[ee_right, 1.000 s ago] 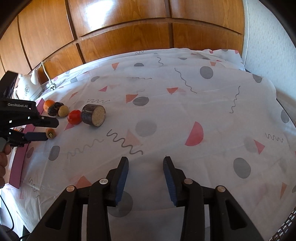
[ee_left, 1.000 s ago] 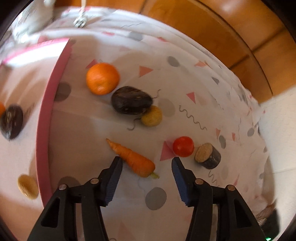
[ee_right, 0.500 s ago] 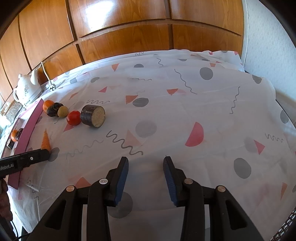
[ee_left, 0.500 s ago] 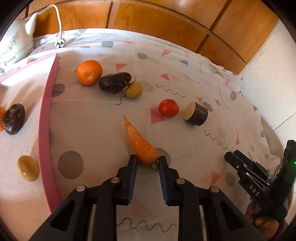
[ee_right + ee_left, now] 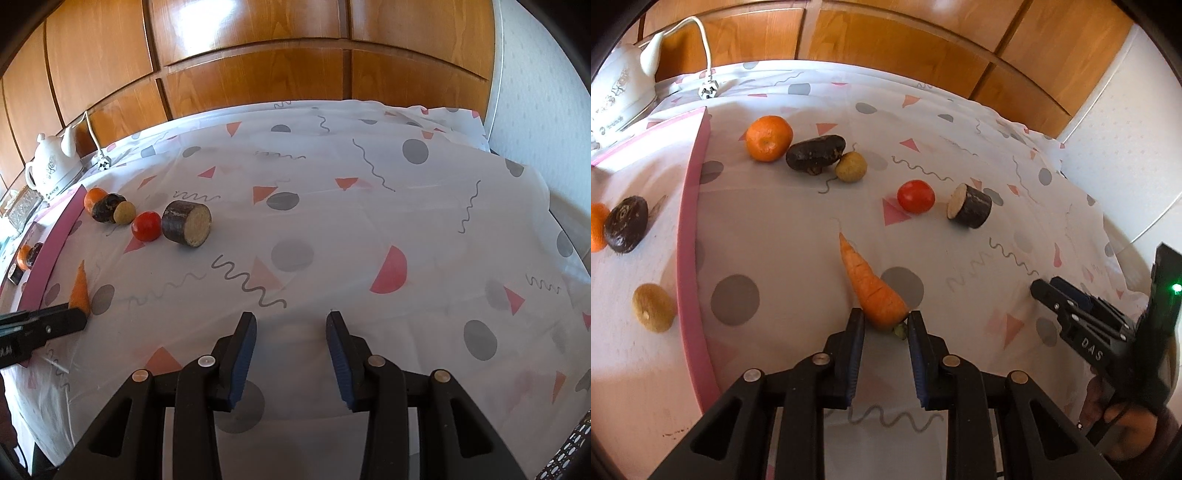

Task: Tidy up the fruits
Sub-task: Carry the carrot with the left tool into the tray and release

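Note:
My left gripper [image 5: 885,318] is shut on the thick end of a carrot [image 5: 873,284], whose tip points away from me; the carrot [image 5: 79,288] also shows in the right wrist view, held at the left gripper's fingertips [image 5: 75,319]. On the patterned cloth lie an orange [image 5: 769,138], a dark root [image 5: 815,153], a small yellow potato [image 5: 851,167], a tomato [image 5: 915,196] and a dark cut stub [image 5: 969,206]. My right gripper [image 5: 291,321] is open and empty above the bare cloth; it also shows in the left wrist view [image 5: 1049,288].
A pink-rimmed tray [image 5: 687,236] at the left holds a dark round root [image 5: 627,229], an orange [image 5: 597,232] and a brown potato [image 5: 653,307]. A white kettle [image 5: 620,92] with cord stands at the back left. Wooden panels line the back.
My left gripper closed on the carrot and drew back with it, turning it tip-away. The right gripper has not moved.

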Action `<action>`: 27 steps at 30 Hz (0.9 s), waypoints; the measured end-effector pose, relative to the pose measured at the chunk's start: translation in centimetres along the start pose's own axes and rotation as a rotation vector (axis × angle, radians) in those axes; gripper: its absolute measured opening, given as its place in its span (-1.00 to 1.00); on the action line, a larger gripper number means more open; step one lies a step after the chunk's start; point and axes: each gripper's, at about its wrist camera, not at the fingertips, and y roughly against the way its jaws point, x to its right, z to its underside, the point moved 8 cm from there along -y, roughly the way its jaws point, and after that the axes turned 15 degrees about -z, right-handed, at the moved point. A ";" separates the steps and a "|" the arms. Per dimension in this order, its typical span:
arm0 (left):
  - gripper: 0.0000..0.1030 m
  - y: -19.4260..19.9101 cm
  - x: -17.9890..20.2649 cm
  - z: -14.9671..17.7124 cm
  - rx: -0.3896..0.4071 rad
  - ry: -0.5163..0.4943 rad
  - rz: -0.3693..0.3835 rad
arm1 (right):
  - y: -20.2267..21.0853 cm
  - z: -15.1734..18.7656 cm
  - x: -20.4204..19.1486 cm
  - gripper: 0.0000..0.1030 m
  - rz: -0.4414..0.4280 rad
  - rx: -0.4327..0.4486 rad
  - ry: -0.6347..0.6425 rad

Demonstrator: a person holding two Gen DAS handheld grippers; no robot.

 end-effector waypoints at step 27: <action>-0.54 3.9 -0.3 1.0 0.120 -0.056 0.004 | -0.1 0.1 -0.5 -0.22 0.040 -0.025 0.059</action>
